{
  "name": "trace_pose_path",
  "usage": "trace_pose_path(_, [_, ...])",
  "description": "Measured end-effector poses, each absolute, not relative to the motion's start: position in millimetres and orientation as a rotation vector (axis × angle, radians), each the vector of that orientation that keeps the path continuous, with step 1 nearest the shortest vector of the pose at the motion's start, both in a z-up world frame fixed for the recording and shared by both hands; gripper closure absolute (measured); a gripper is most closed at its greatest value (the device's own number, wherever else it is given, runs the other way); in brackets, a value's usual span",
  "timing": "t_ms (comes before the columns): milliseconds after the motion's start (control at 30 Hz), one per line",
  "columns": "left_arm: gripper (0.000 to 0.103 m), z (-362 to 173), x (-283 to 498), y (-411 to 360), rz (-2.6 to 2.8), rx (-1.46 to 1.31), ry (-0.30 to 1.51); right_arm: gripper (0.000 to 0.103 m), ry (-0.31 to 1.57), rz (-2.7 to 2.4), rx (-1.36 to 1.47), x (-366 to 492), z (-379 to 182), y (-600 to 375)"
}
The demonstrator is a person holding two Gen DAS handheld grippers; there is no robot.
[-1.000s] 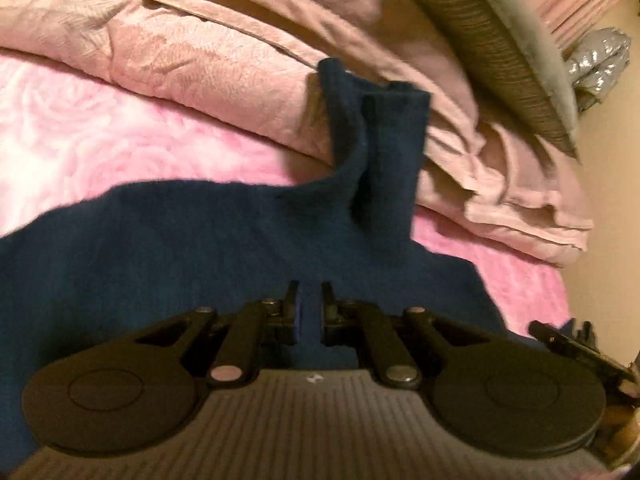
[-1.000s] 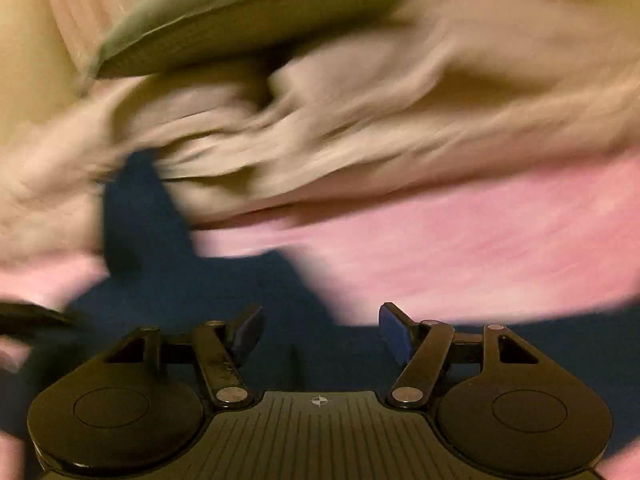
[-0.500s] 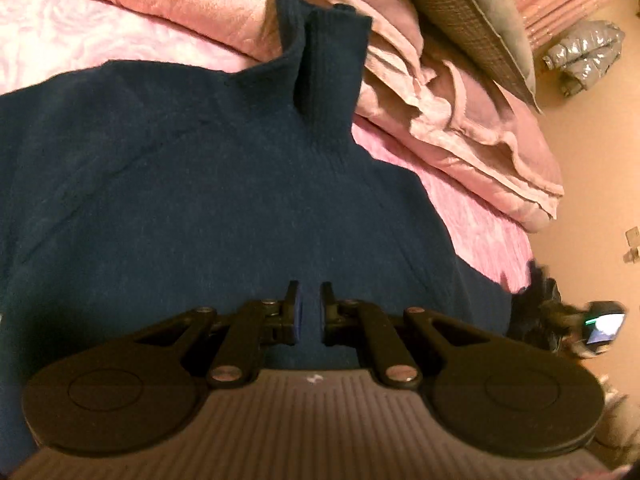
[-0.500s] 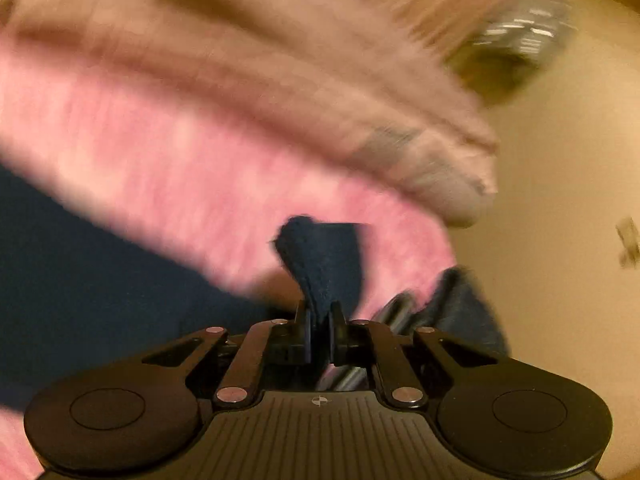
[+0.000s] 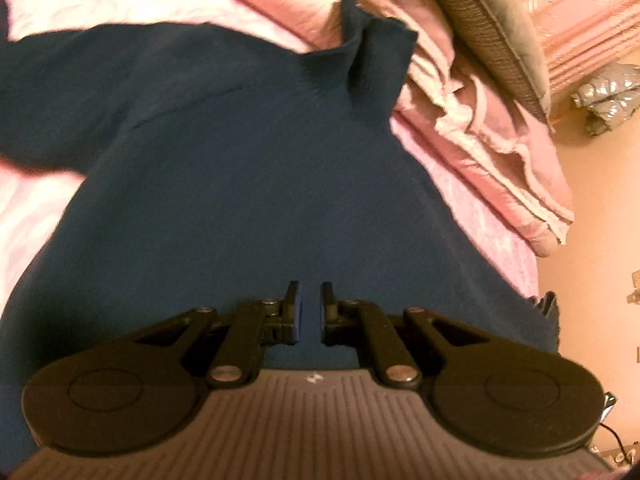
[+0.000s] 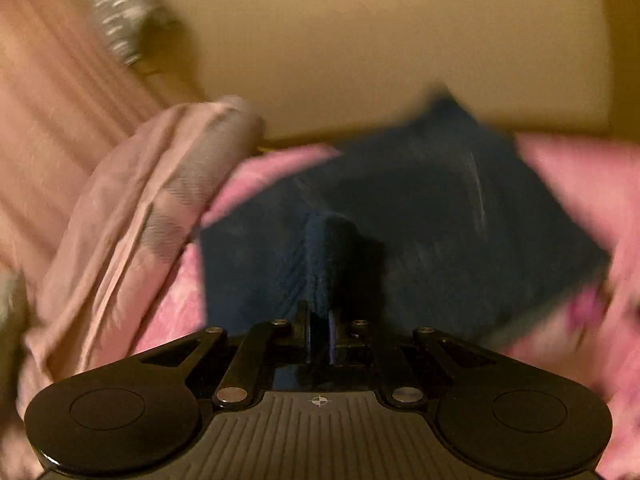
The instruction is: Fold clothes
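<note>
We see the sweater (image 5: 248, 168) spread on the bed (image 5: 48, 216), its neck end reaching up against the folded quilt (image 5: 492, 152) that lies behind it. On the quilt, behind and to the right of the sweater, leans a pillow (image 5: 488, 28), and farther right of the sweater, off the bed, a bundle (image 5: 612, 96) sits on the floor. In the right wrist view a fold of the sweater (image 6: 320, 264) stands up between the fingers (image 6: 307, 332) of the right gripper (image 6: 319, 334), with the quilt (image 6: 132, 216) to the sweater's left.

The dark navy knitted turtleneck sweater (image 5: 240, 168) lies spread on the pink bed, its ribbed collar propped against the folded pink quilt.
</note>
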State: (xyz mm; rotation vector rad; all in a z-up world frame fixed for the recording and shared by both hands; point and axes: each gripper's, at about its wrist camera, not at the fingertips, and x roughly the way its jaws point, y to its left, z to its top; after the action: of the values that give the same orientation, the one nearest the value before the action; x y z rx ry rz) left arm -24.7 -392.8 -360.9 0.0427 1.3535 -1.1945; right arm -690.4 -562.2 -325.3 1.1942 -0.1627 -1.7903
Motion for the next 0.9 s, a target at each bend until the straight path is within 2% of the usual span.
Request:
trace_pose_path(67, [0.099,-360.8,-25.2,-377.7,-1.176,0.046,1.349,0.090,-0.268,-1.766,1.242,-703.2,-335.9,-554.8])
trace_pose_path(100, [0.098,-359.1,-22.7,-367.8,-1.160,0.030,1.349,0.077,-0.288,-1.774,1.239,-706.2,-334.1,-551.4])
trace_pose_path(133, [0.097,-357.3,-20.1,-357.8,-1.143,0.014,1.349,0.059,-0.290,-1.792,1.223,-707.9,-329.5,-548.2])
trace_pose_path(167, [0.092,-355.6,-17.4,-347.8,-1.126,-0.003,1.348,0.048,-0.272,-1.824,1.196,-709.4,-322.0,-545.7])
trace_pose_path(200, [0.087,-352.6,-13.6,-337.3,-1.102,-0.019,1.343,0.020,-0.230,-1.876,1.155,-711.1,-311.3,-543.8])
trace_pose_path(233, [0.085,-348.7,-8.8,-325.4,-1.075,-0.030,1.331,0.007,-0.175,-1.929,1.119,-712.3,-301.3,-542.9])
trace_pose_path(333, [0.078,-337.2,10.0,-285.5,-0.978,-0.067,1.285,0.008,-0.013,-2.051,1.036,-713.2,-274.9,-538.5])
trace_pose_path(433, [0.076,-330.9,34.3,-248.6,-0.858,-0.103,1.240,0.008,0.030,-2.022,1.079,-702.9,-265.5,-520.2])
trace_pose_path(533, [0.075,-325.9,63.5,-219.3,-0.732,-0.127,1.179,0.008,0.120,-1.901,1.176,-674.5,-275.1,-505.4])
trace_pose_path(600, [0.068,-323.3,86.6,-202.7,-0.651,-0.140,1.129,0.008,0.208,-1.805,1.219,-641.3,-288.3,-501.3])
trace_pose_path(700, [0.063,-321.2,123.0,-185.5,-0.542,-0.146,1.052,0.008,0.314,-1.689,1.257,-589.8,-308.1,-494.8])
trace_pose_path(900, [0.058,-333.9,201.3,-193.9,-0.452,0.149,0.880,0.008,0.411,-1.556,1.286,-497.8,-330.8,-490.9])
